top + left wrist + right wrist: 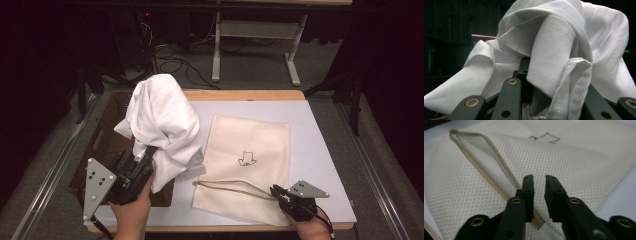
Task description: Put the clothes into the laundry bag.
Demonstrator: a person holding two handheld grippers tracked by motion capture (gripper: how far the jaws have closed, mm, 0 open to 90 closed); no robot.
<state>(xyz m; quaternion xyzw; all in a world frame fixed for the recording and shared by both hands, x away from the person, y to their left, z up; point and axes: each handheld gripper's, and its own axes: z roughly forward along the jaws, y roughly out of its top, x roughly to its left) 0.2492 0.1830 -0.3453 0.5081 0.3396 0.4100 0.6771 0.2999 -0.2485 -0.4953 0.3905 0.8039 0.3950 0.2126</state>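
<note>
Black jaws of the right gripper (539, 195) stand slightly apart, a narrow gap between them, with nothing held; they hover low over the near corner of the mesh bag (564, 162), where the tan-edged opening (486, 152) runs away from the tips toward the far left of that view. On the high view the bag (250, 150) lies flat on the pale table (320, 130), long axis running away from the person, a small dark mark near its middle, its open end at the near edge just beside the right gripper (278, 193). Left gripper (142, 162) is raised over a brown basket (102, 145) at the table's left side, jaws clamped on a bunched white garment (162, 120) that hangs in folds above and around them. Judgement: the garment is likely meant for the bag; the opening lies to the right of the garment, nearer the right gripper, which would need to catch and lift the upper edge
</note>
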